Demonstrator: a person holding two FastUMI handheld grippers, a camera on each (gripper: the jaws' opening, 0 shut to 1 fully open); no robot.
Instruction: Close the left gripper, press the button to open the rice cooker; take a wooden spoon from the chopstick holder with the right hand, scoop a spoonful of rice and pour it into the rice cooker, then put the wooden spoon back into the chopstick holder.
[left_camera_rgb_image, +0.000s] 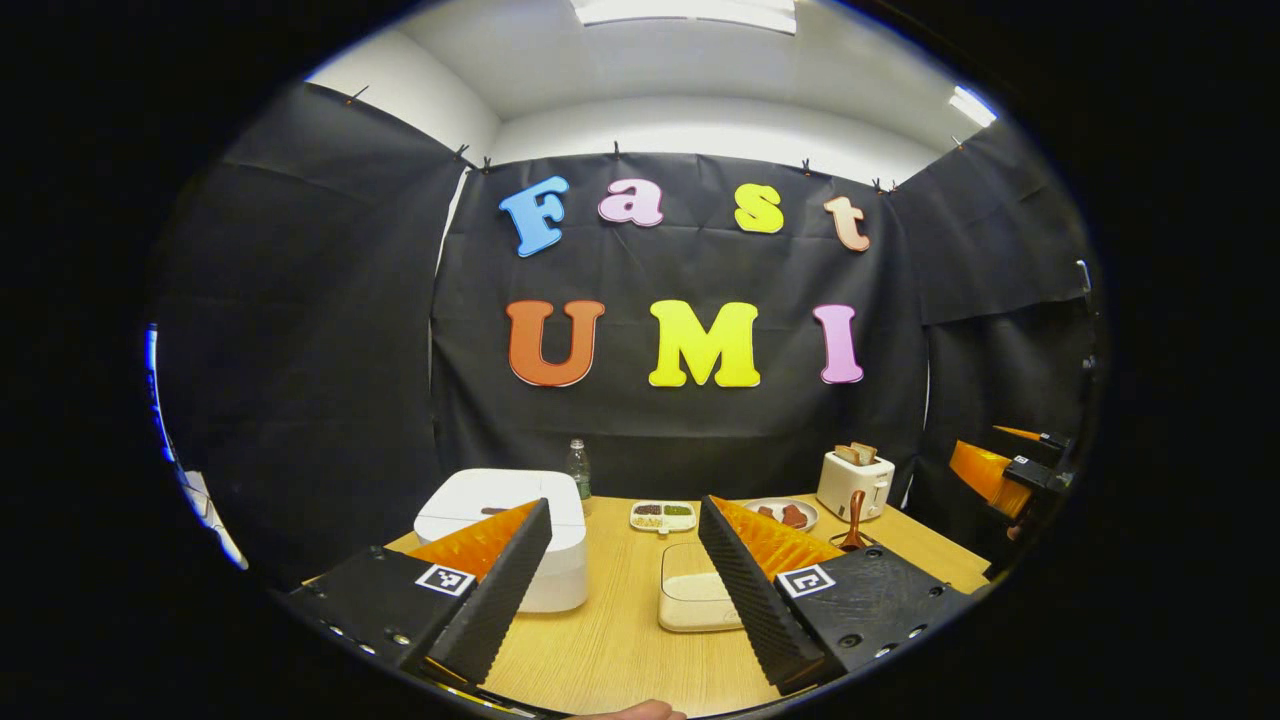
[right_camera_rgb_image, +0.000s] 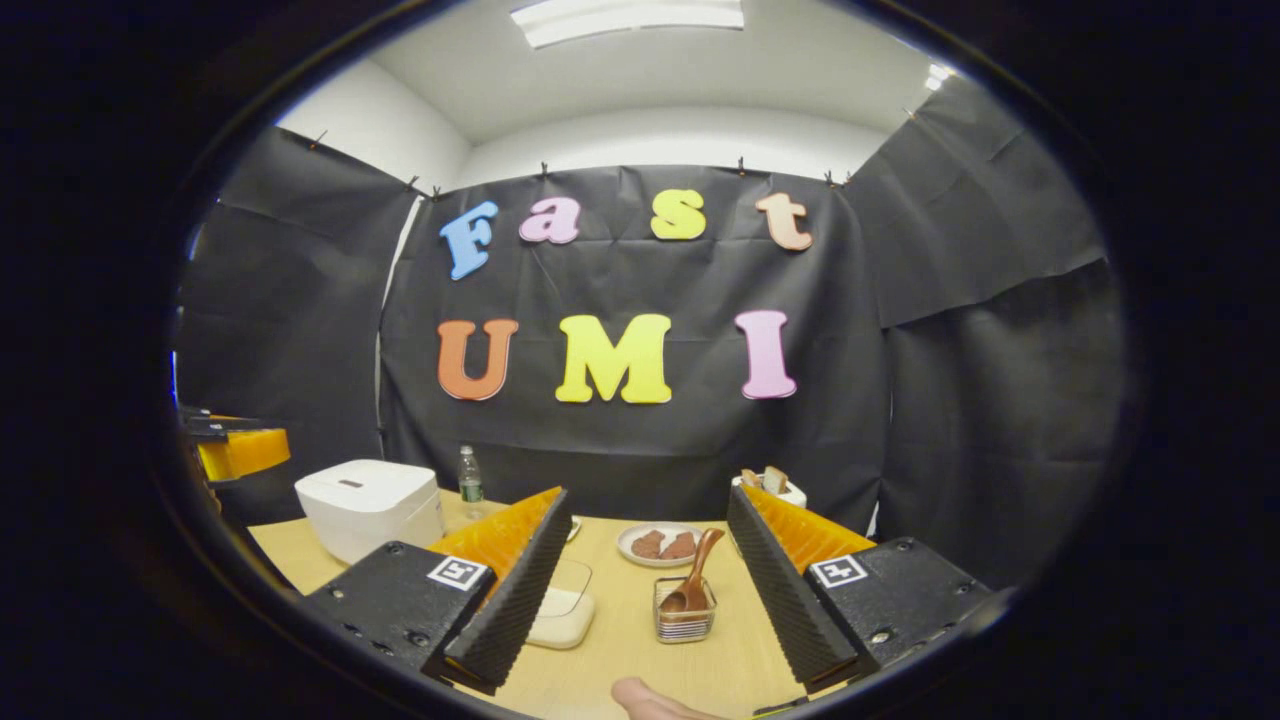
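Note:
A white rice cooker (left_camera_rgb_image: 560, 540) with its lid down sits at the table's left; it shows farther off as the rice cooker (right_camera_rgb_image: 370, 505) in the right gripper view. A clear container of rice (left_camera_rgb_image: 690, 590) lies ahead of my left gripper (left_camera_rgb_image: 622, 560), which is open and holds nothing. The wooden spoon (right_camera_rgb_image: 695, 575) stands bowl-down in the wire chopstick holder (right_camera_rgb_image: 685, 612), straight ahead of my open right gripper (right_camera_rgb_image: 645, 575). The spoon (left_camera_rgb_image: 855, 520) shows beside the left gripper's right finger. The rice container (right_camera_rgb_image: 565, 610) is partly hidden behind the right gripper's left finger.
On the wooden table (left_camera_rgb_image: 610, 640) stand a plastic bottle (left_camera_rgb_image: 578, 468), a divided dish (left_camera_rgb_image: 662, 515), a plate of brown pieces (right_camera_rgb_image: 662, 545) and a white toaster (left_camera_rgb_image: 855, 480) with bread. The other gripper (left_camera_rgb_image: 1010, 470) hovers at the right edge. A fingertip (right_camera_rgb_image: 650, 700) shows at the bottom.

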